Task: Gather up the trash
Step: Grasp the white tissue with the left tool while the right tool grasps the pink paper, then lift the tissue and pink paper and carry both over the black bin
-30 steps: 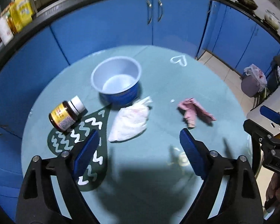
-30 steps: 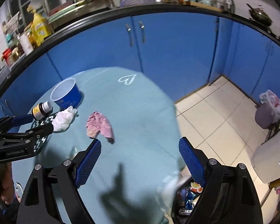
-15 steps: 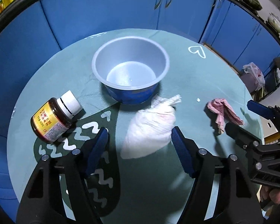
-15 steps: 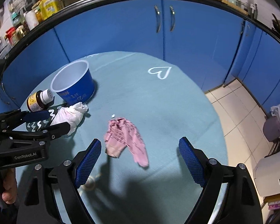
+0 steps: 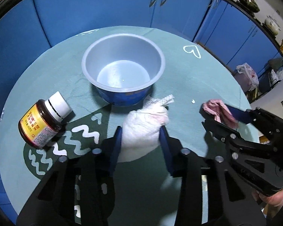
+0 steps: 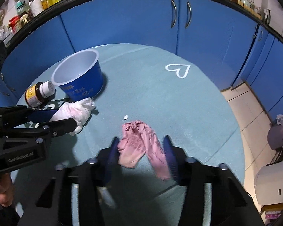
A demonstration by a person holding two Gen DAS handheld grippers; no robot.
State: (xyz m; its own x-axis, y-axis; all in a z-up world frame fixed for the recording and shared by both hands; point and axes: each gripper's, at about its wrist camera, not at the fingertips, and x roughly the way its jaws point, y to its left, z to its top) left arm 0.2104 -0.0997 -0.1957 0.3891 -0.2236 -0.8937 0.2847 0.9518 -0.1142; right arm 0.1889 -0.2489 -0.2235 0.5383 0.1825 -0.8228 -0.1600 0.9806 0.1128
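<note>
Both grippers have dropped in since a second ago: left gripper point(image 5: 141, 131), jaws narrowed, pinches the white tissue wad point(image 5: 143, 130) at frame centre below the blue bowl point(image 5: 122, 69), right gripper point(image 6: 141, 148) brackets the pink wrapper point(image 6: 141, 146), contact unclear, so pickups look imminent; the bin sits outside both views.

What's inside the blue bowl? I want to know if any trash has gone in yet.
Nothing: the blue bowl shows a bare pale bottom. The white wad and pink scrap lie outside on the table.

White wad point(image 5: 144, 130), crumpled pink paper point(image 6: 141, 145)
</note>
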